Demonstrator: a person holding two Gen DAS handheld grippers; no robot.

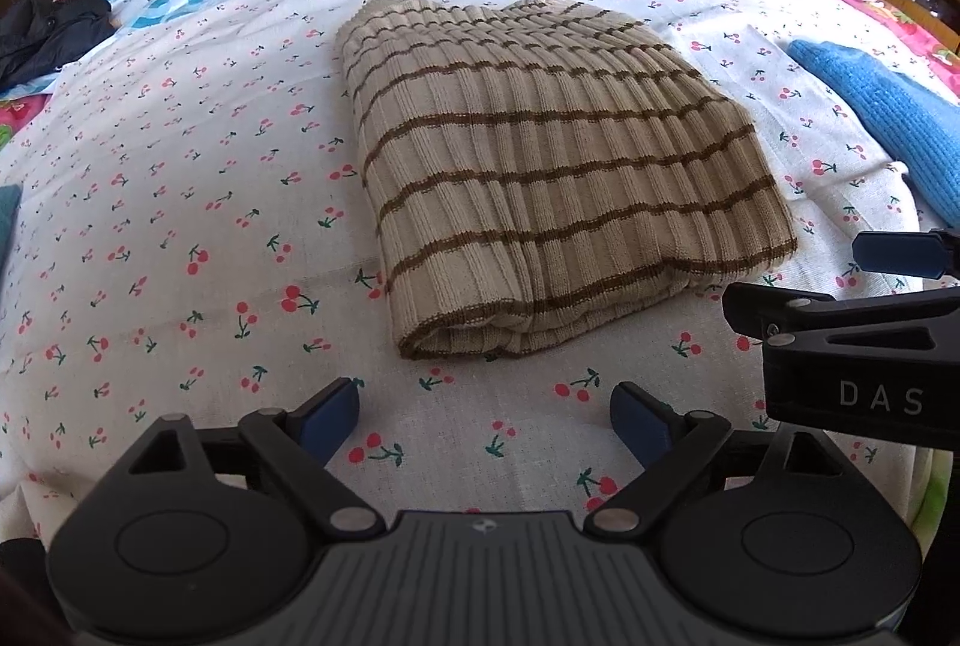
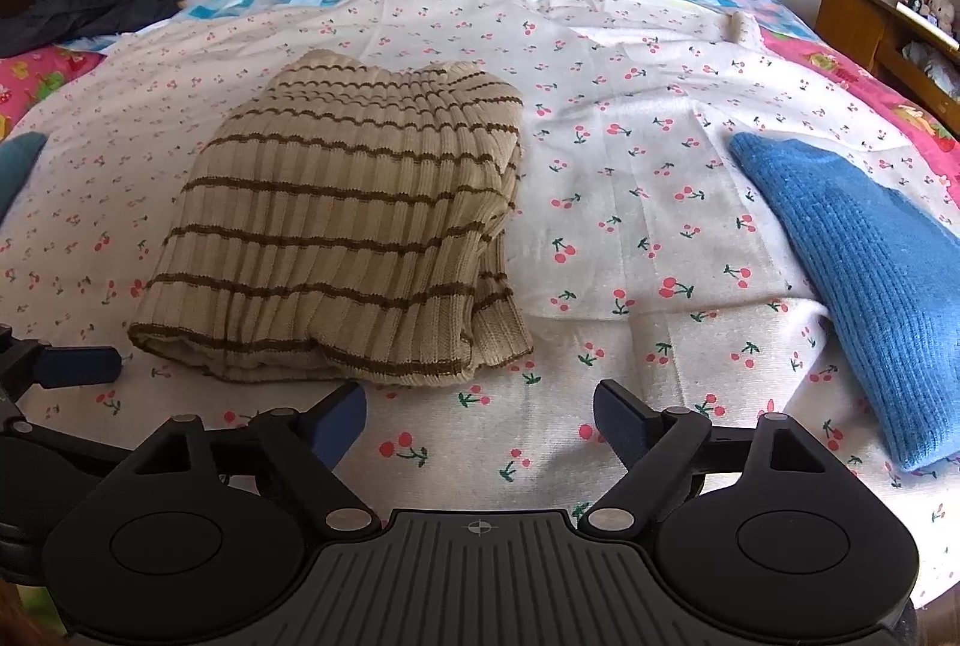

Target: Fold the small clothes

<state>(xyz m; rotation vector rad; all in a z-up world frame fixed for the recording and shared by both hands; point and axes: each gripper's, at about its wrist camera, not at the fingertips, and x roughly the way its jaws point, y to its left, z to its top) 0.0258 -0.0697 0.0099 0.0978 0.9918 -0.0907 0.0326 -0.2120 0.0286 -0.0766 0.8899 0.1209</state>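
On the cherry-print sheet (image 2: pixel 660 63) the striped sweater (image 2: pixel 348 238) lies folded and released, both the left gripper (image 1: pixel 483 415) and right gripper (image 2: pixel 480 421) spread wide and empty, while the blue knit (image 2: pixel 864 274) seemingly awaits folding.

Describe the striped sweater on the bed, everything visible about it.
The striped sweater is a ribbed knit, beige with thin brown horizontal stripes and a brown-edged hem. It lies folded into a thick, roughly rectangular bundle of several layers, flat on the cherry-print sheet, hem edge toward the cameras. Only the sheet touches it; both grippers sit short of it and the blue knit garment lies apart.
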